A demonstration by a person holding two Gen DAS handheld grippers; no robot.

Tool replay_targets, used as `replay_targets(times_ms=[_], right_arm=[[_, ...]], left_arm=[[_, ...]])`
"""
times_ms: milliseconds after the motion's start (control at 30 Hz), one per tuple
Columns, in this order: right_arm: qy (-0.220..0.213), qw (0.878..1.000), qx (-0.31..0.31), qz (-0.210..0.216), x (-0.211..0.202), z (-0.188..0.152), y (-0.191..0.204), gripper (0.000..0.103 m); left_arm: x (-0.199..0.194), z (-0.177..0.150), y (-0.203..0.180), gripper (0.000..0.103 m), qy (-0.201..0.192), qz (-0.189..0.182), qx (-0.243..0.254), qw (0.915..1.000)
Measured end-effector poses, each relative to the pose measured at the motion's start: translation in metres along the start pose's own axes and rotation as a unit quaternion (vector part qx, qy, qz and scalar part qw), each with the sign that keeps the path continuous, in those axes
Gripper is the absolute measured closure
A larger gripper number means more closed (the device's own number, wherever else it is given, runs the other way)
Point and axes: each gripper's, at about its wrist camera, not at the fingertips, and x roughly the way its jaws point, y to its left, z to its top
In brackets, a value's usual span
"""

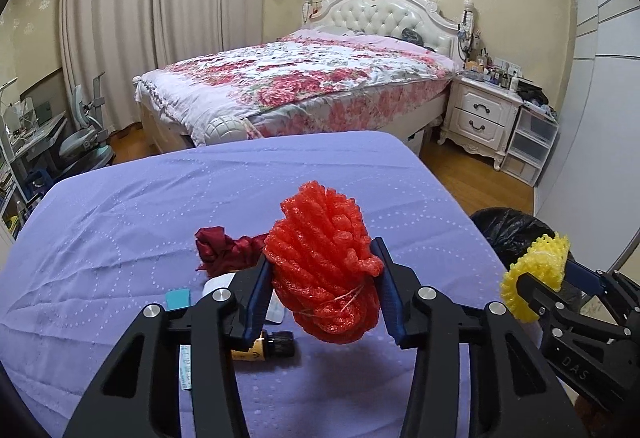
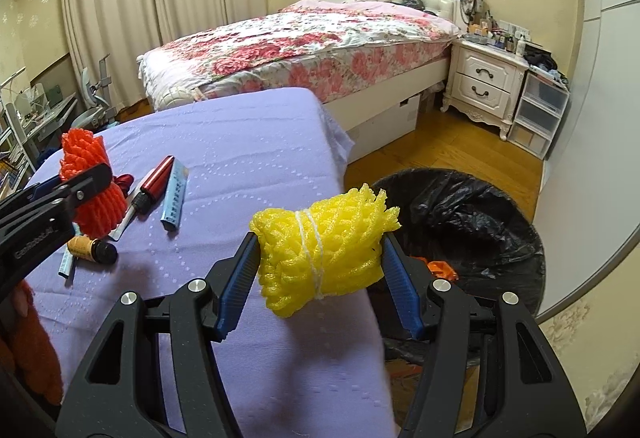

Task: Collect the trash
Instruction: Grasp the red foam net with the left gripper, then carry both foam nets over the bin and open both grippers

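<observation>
Over the lavender-covered bench (image 1: 160, 205), your left gripper (image 1: 324, 290) is clamped on the red foam net (image 1: 324, 270), lifted clear of the cloth. Your right gripper (image 2: 320, 262) pinches the yellow foam net (image 2: 320, 250) at the bench edge, with the black-lined bin (image 2: 472, 217) at its two o'clock.

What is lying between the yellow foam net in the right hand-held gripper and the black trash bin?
Nothing: in the right wrist view the yellow foam net is shut in the right hand-held gripper beside the black-lined trash bin, with only air and the purple cloth's edge between.
</observation>
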Motion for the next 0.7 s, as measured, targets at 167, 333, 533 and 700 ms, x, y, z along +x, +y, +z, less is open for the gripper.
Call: replay_targets(times_ms=[167,333,533,700], right_arm=[[-0.006,1.000,0.014,-0.026,-0.007,0.002,-0.022,0.043],[-0.008,0.998,0.032,-0.057,-0.012,0.002,-0.052,0.043],[-0.007,0.995,0.045,-0.090,-0.010,0.001,-0.079,0.043],[-0.002,0.993,0.057,-0.105,-0.003,0.000,-0.098,0.043]], left_arm=[[-0.001,0.006,-0.022,0.056,-0.005,-0.031,0.015,0.9994],[0.002,0.010,-0.052,0.056,-0.015,-0.060,0.038,0.9973],[0.019,0.014,-0.085,0.056,-0.009,-0.091,0.054,0.9943],[0.029,0.013,-0.111,0.056,-0.008,-0.104,0.077,0.9915]])
